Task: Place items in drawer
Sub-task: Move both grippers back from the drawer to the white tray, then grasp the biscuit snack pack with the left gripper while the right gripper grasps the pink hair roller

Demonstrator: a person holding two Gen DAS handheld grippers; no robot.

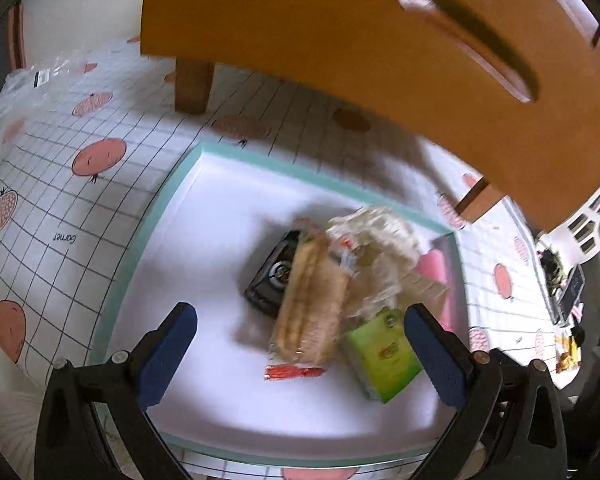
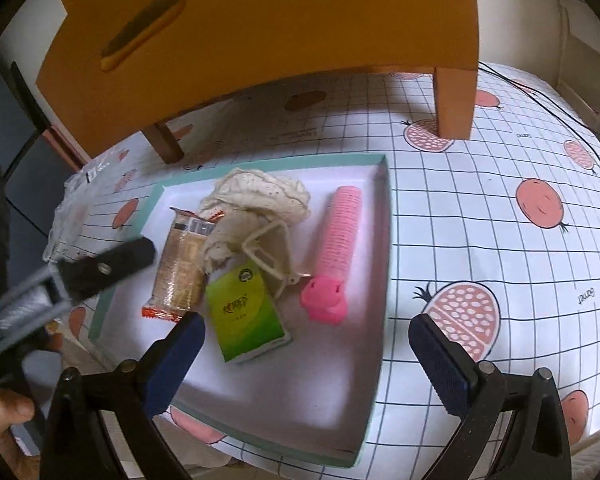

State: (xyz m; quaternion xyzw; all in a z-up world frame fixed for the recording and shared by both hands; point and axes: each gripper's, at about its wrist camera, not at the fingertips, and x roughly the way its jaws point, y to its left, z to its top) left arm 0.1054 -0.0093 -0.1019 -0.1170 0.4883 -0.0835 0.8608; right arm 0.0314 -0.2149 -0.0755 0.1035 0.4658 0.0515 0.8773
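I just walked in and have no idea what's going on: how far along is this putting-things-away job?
Barely begun, it seems. Done: nothing that I can see; the wooden drawer unit looks shut. In hand: nothing; the left gripper and right gripper are both open and empty above the tray. Left: the biscuit pack, green tissue pack, cream cloth, pink roller and a black object lie in it.

Biscuit pack, green tissue packet, pink roller lying in tray.
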